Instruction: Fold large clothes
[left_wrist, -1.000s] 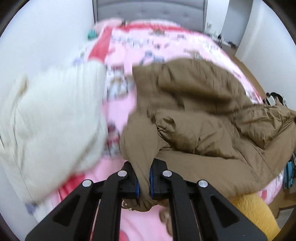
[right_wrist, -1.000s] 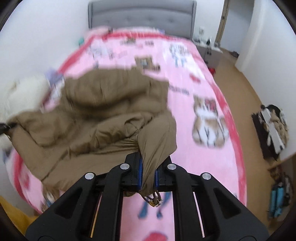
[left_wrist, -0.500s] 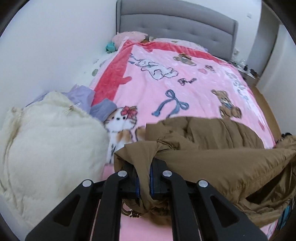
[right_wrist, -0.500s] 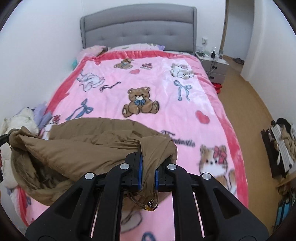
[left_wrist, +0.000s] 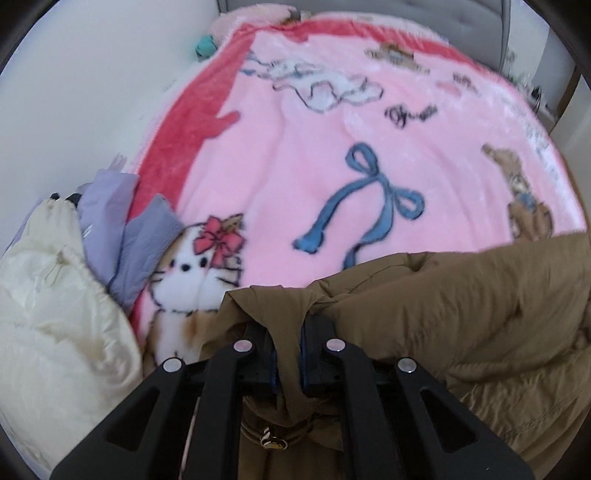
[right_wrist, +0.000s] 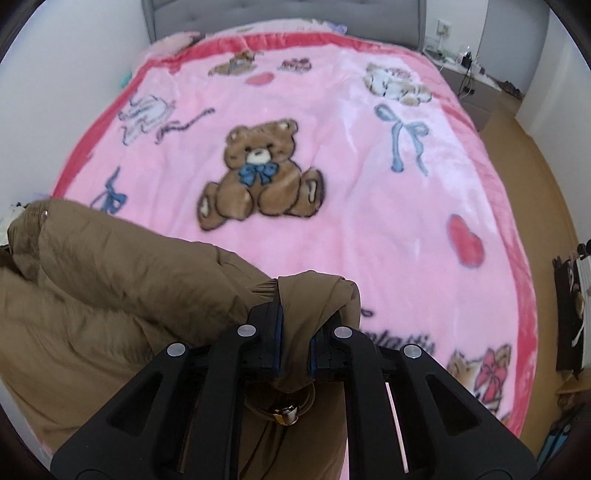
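A large brown padded coat (left_wrist: 461, 314) hangs between my two grippers above a bed with a pink cartoon blanket (left_wrist: 332, 166). My left gripper (left_wrist: 288, 354) is shut on one bunched corner of the coat, a metal buckle dangling below it. My right gripper (right_wrist: 295, 343) is shut on the other corner of the coat (right_wrist: 110, 295), which spreads to the left in the right wrist view. The coat's lower part is hidden below both grippers.
A cream puffy coat (left_wrist: 55, 332) and lilac clothes (left_wrist: 122, 229) lie at the bed's left edge by the white wall. A grey headboard (right_wrist: 288, 11) stands at the far end. Wooden floor (right_wrist: 535, 166) and a nightstand (right_wrist: 469, 81) are to the right.
Both grippers have lifted the brown coat off the blanket and carried it forward over the bed. More bare blanket now shows ahead, and the coat is stretched between the grippers.
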